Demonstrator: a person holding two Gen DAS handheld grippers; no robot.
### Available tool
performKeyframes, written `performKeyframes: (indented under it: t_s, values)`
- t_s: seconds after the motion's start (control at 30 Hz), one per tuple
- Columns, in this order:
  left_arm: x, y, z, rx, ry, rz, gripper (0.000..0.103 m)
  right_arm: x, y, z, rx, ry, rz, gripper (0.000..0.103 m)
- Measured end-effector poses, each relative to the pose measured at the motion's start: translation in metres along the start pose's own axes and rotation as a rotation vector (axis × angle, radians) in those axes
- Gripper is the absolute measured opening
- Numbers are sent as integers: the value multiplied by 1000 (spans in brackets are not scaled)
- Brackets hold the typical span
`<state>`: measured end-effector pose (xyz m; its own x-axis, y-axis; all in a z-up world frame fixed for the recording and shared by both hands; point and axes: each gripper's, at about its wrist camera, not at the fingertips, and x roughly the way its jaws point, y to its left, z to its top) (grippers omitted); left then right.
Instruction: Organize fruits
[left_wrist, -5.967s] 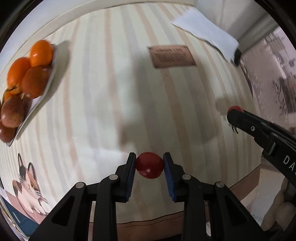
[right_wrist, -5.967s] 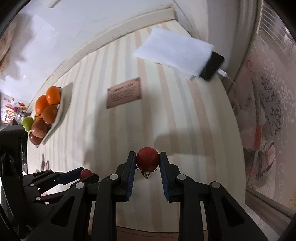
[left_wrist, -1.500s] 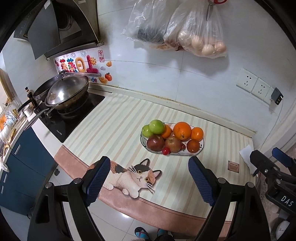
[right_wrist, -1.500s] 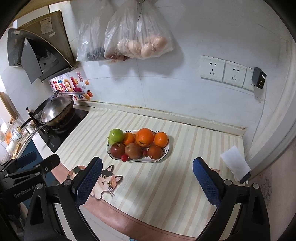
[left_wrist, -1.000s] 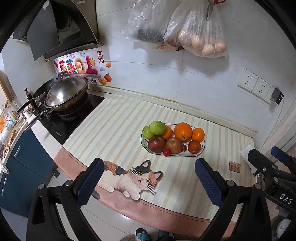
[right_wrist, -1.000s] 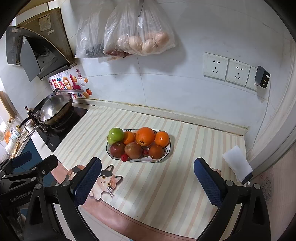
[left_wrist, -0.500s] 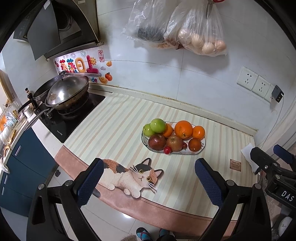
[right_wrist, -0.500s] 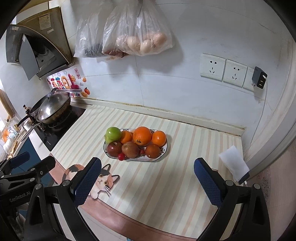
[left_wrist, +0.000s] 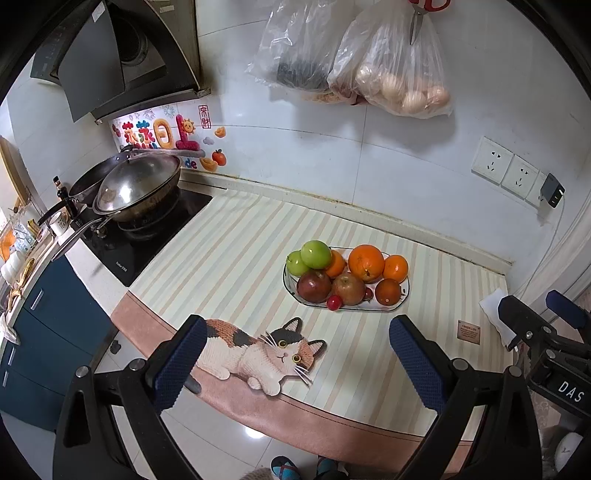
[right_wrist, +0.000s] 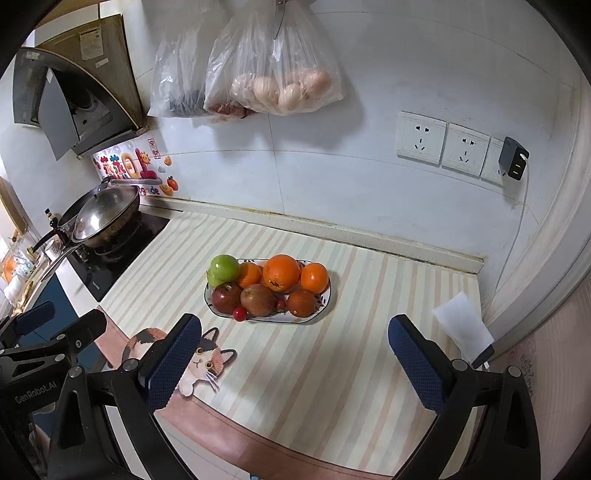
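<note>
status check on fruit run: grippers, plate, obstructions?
Left gripper open, empty; right gripper open, empty. Fruit piled on plate, small red tomato at its near rim. Nothing between grippers and plate.

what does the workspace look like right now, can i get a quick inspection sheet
surface: striped mat with a cat print covers the counter.
job's things: plate holds two green apples, oranges, red apples and two cherry tomatoes; no fruit seen off the plate.
clutter: white tissue at the mat's right edge, small brown tag on the mat.
grippers: left gripper and right gripper are both empty, jaws wide apart, held back from the plate.
cables: white cable drops from the charger in the wall socket.
surroundings: lidded wok on the stove, bags hanging on the tiled wall.
</note>
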<state>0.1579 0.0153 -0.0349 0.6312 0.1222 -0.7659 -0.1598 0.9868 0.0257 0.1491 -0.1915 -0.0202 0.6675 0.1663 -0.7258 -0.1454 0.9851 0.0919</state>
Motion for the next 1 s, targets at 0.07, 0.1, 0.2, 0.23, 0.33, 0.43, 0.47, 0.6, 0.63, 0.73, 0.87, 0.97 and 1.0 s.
performKeyframes:
  t_s: [0.07,0.1,0.2,0.23,0.33,0.43,0.47,0.6,0.63,0.73,0.87,0.97,1.0]
  values:
    - [0,0,0,-1,-1,-1,101,-1,0,0,1,0,0,103]
    - [-1,0,0,-1,-2,0,101,-1,0,0,1,-1,0,103]
    - [-1,0,0,-1,2,-2,101,-2,-1,-1,3,1,0,103]
    - [-2,0,0,0,0,1,101,-3,-1,-2,1,1,-1,103]
    - [-4,-1,-1,4,0,4,101,-3,-1,-4,1,4,0,103]
    - [-4,-3,-2,8,1,9,101,-3,-1,-5,1,5,-1,103]
    - [-4,-3,-3,8,2,7,101,-3,-2,-6,2,7,1,103]
    - [-4,-3,-4,7,4,7,101,-1,-3,-8,-1,12,5,103]
    - [-4,-3,-5,7,4,7,101,-1,-3,-7,-4,11,3,103]
    - [-4,-3,-5,8,2,7,101,-2,-3,-8,0,8,5,103]
    - [-5,-3,-5,8,3,7,101,-3,-2,-9,0,1,7,103]
    - [-5,-4,-5,11,0,11,101,-6,-2,-9,-6,-6,-1,103]
    - [-5,-4,-6,12,-1,11,101,-6,-2,-9,-5,-5,1,103]
